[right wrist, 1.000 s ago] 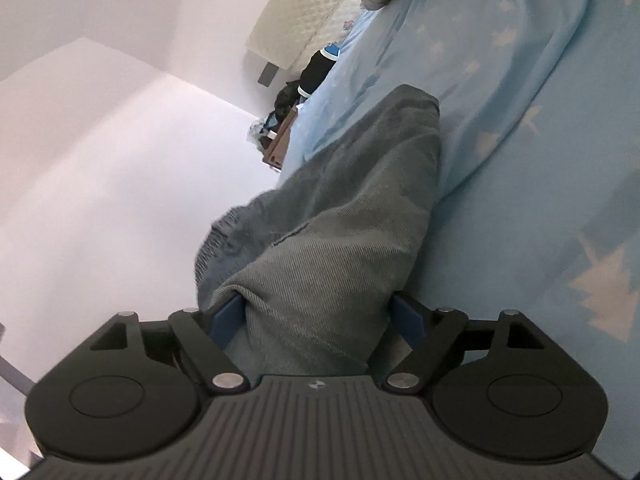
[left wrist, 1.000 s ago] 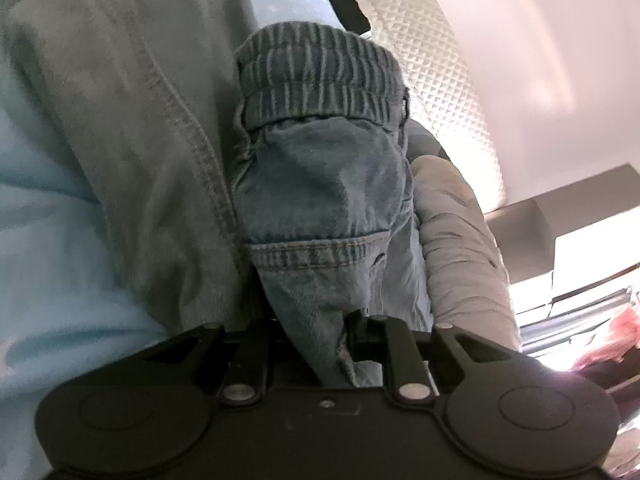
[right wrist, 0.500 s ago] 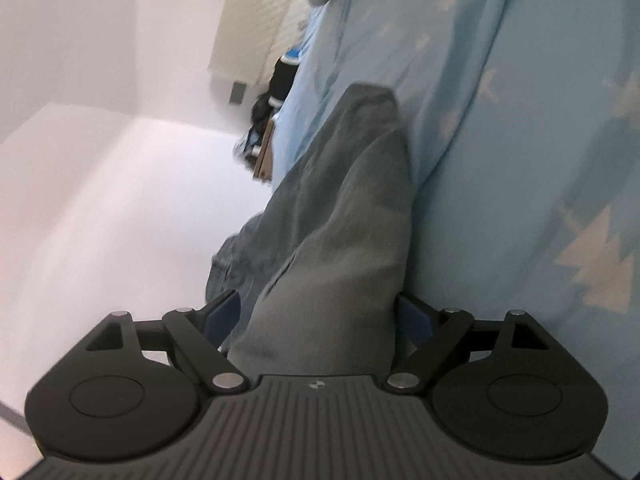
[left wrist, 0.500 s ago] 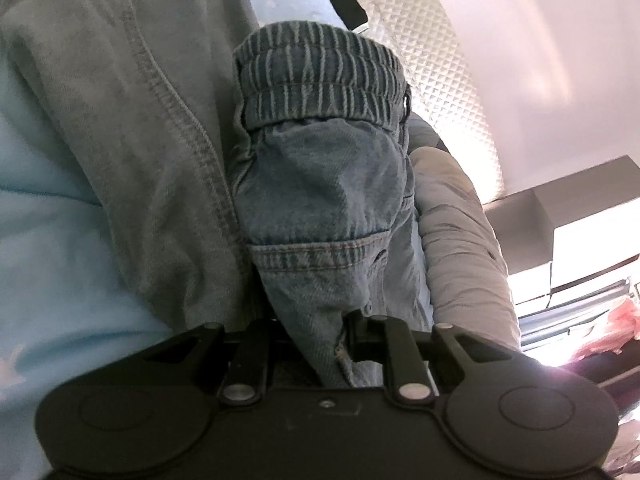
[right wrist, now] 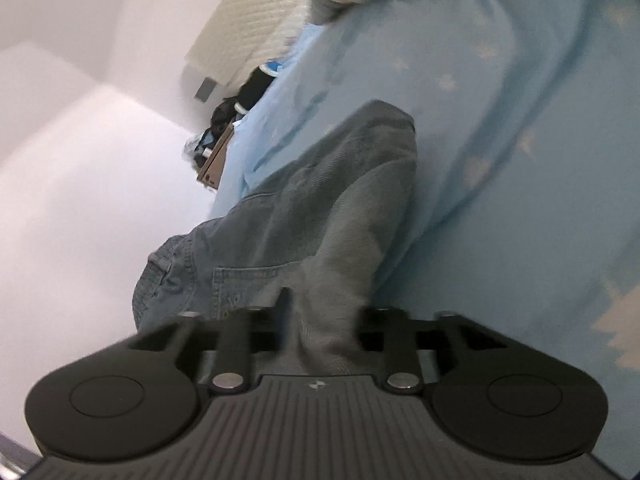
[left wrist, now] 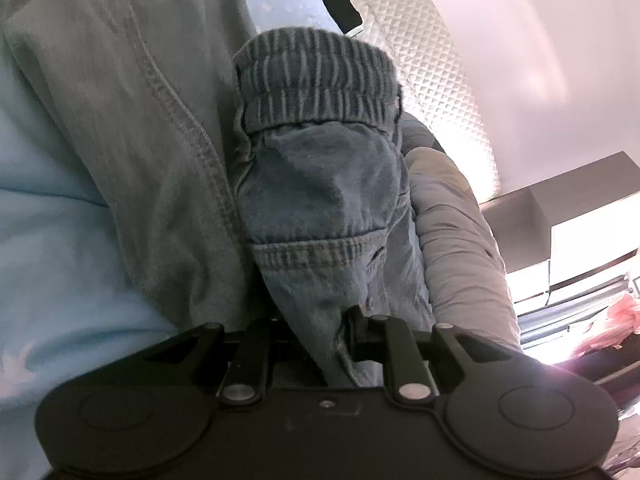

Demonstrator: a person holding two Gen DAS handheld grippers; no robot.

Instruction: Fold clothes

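A pair of blue-grey denim pants with an elastic ribbed waistband hangs from both grippers over a light blue bed sheet. My left gripper is shut on the denim pants near a pocket seam. My right gripper is shut on the denim pants at a bunched fold. The fingertips of both are buried in the cloth.
A grey puffy garment lies to the right of the pants. A quilted white headboard and dark items stand at the bed's far end. White walls and a shelf are beyond.
My right gripper has closed from open onto the denim fold and its view has tilted. My left gripper keeps its hold, almost still.
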